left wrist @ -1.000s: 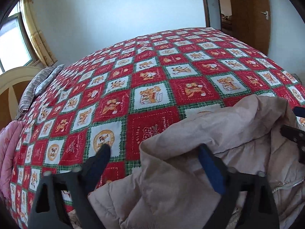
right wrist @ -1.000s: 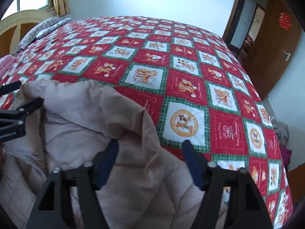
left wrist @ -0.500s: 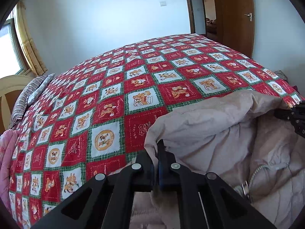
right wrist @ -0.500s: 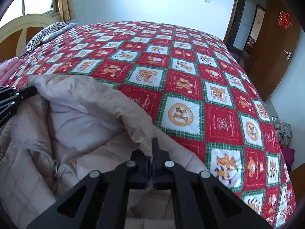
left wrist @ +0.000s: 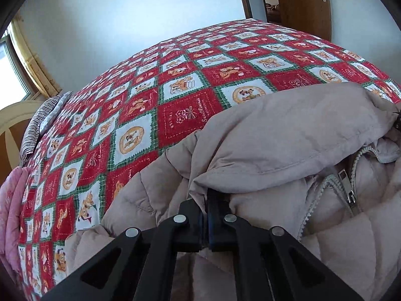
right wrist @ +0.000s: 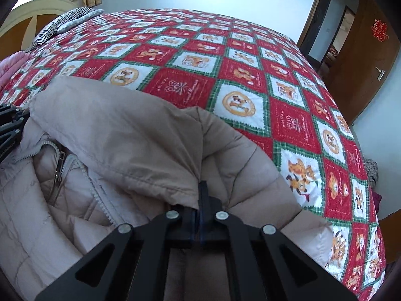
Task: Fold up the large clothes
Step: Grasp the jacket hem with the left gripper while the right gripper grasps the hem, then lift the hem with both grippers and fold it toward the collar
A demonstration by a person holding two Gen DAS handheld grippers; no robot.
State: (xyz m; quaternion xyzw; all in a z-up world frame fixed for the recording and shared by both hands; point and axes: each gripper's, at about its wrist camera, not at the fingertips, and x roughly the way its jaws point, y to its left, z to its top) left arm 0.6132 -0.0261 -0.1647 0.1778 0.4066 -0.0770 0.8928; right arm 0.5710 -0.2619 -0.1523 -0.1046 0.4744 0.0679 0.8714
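A beige quilted puffer jacket (left wrist: pixel 288 130) with a grey zipper (left wrist: pixel 348 195) lies on the bed; it also shows in the right wrist view (right wrist: pixel 120 130). My left gripper (left wrist: pixel 205 200) is shut on the jacket's folded-over upper edge at its left side. My right gripper (right wrist: pixel 199 195) is shut on the same folded edge at its right side. The left gripper's tip shows at the left edge of the right wrist view (right wrist: pixel 10 123). The jacket's lower part is hidden below both views.
The bed has a red, white and green checked quilt (left wrist: pixel 175 80), also in the right wrist view (right wrist: pixel 250 75). A striped pillow (right wrist: pixel 65 22) and wooden headboard (right wrist: pixel 32 20) are at the far end. A pink garment (left wrist: pixel 10 215) lies at the left. A brown door (right wrist: pixel 363 57) stands right.
Both grippers went from open around the jacket's edge to shut on it. They have since carried the folded edge forward across the jacket, exposing more zipper.
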